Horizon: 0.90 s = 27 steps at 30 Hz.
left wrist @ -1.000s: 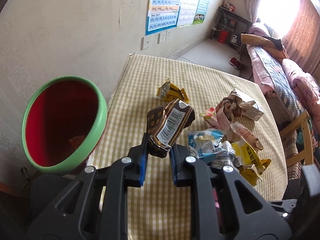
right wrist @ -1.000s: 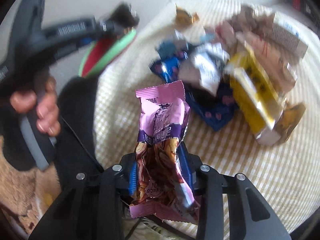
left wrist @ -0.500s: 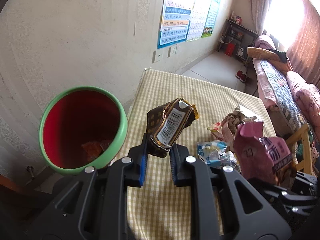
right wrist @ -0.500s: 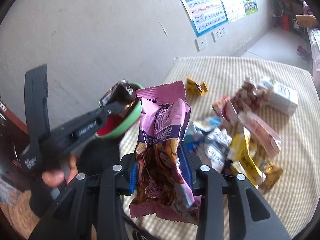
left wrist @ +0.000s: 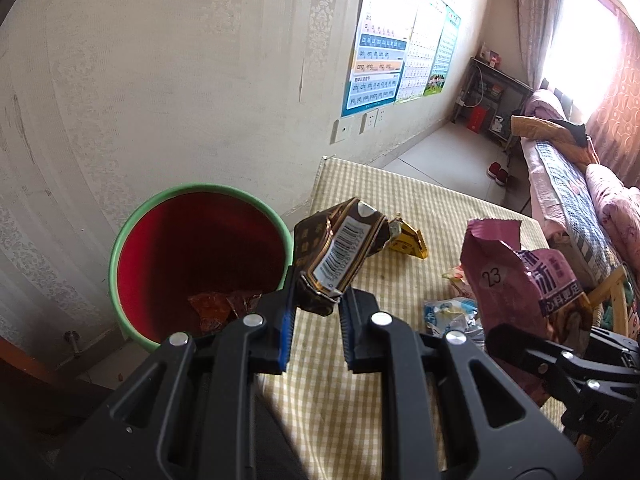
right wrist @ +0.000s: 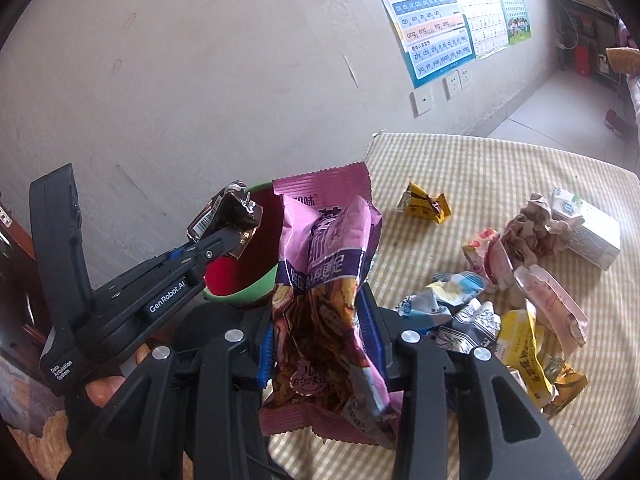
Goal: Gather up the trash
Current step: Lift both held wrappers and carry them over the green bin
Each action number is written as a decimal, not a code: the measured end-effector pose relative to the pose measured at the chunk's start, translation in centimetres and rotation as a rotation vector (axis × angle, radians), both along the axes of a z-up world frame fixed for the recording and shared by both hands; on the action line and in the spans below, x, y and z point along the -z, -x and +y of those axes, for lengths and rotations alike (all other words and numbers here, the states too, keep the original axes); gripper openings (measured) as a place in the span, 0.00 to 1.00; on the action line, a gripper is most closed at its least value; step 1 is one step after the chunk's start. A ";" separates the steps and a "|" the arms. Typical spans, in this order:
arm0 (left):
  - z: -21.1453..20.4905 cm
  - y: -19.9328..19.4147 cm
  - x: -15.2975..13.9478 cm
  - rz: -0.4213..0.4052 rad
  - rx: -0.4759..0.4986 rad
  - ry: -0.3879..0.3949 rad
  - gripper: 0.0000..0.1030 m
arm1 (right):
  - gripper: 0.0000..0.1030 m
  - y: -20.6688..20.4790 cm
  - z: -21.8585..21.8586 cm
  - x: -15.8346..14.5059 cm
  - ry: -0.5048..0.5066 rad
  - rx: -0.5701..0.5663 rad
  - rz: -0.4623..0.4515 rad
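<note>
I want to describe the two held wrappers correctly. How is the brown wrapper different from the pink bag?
The brown wrapper is smaller and shows a barcode; the pink bag is larger with purple print. The left hand-held gripper holds the brown wrapper by the red bin; the right hand-held gripper holds the pink bag over the table. Both are crumpled and gripped upright.

We read "GenRobot.AI" on the side of the left gripper [right wrist: 224, 236], and "Data Acquisition System" lower down on its handle. The pink snack bag [left wrist: 520, 280] carries a handwritten "23" plus printed Chinese characters we can't make out. The brown wrapper [left wrist: 340, 256] shows a barcode, its digits too small to read. On the wall poster [right wrist: 432, 36] we catch pinyin rows: "an en in un", "ang eng ing ong", "zhi chi shi ri".
</note>
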State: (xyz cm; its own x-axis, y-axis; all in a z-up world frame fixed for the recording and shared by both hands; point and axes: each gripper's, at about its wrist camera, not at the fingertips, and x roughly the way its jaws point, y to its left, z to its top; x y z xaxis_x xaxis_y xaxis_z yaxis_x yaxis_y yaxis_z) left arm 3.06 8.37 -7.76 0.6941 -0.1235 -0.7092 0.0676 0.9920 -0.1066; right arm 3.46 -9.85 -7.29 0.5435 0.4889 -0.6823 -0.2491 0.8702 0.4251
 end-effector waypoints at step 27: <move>4.1 -1.2 0.2 0.006 -0.116 0.003 0.18 | 0.35 -1.9 3.3 -0.2 0.024 -0.074 -0.019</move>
State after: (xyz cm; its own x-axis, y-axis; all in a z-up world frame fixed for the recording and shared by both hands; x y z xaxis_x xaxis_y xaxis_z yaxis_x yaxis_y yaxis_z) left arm 4.29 12.50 -7.92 0.6998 -0.0447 -0.7130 -0.0482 0.9928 -0.1095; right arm 5.33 -6.58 -7.09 0.5194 0.5119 -0.6842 -0.3209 0.8589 0.3991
